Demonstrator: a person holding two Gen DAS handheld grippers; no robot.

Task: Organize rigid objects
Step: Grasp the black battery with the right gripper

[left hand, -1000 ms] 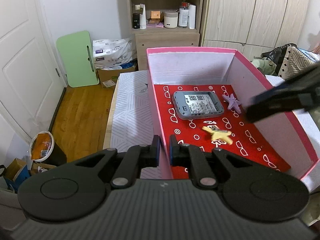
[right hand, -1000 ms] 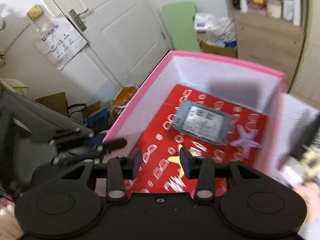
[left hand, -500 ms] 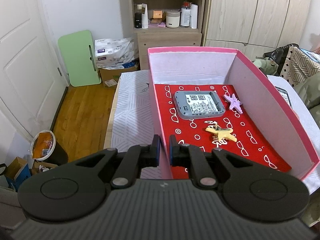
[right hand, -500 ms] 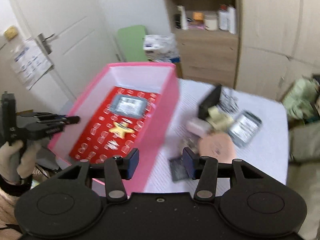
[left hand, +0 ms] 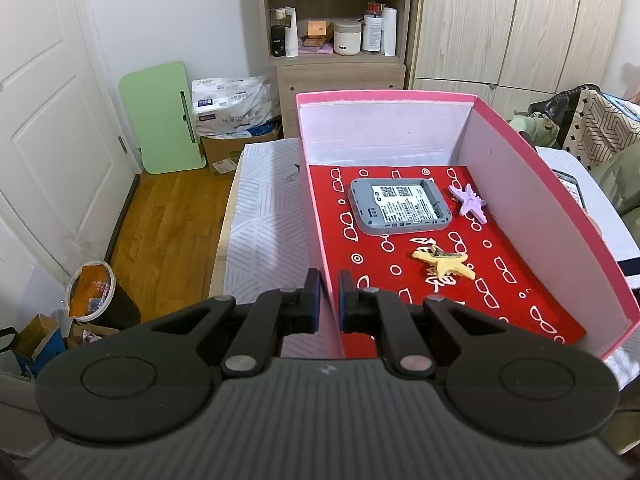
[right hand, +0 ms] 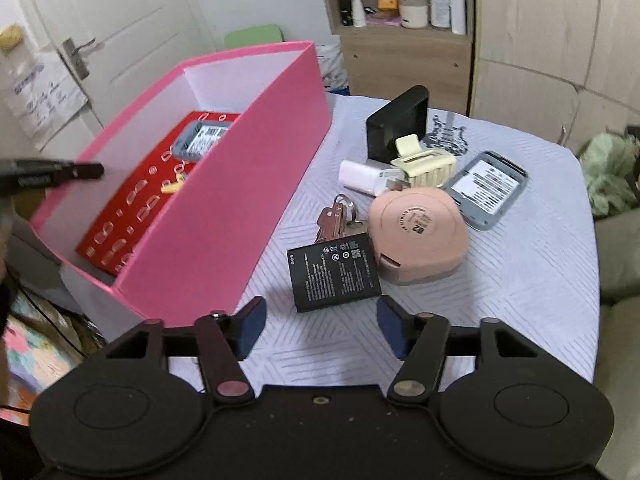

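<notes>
Tongs in my left hand [left hand: 329, 296] clamp the near wall of the pink box [left hand: 540, 200]. My right tongs [right hand: 318, 326] have just been opening, nothing between them, above the counter [right hand: 520, 300] near a black battery [right hand: 334, 270] beside the box.

Table [right hand: 532, 280] covered by white striped cloth. Pink box [right hand: 240, 184] set on it; right of box: black battery [right hand: 334, 270], keys [right hand: 336, 216], pink round case [right hand: 420, 236], grey device [right hand: 486, 188].
</notes>
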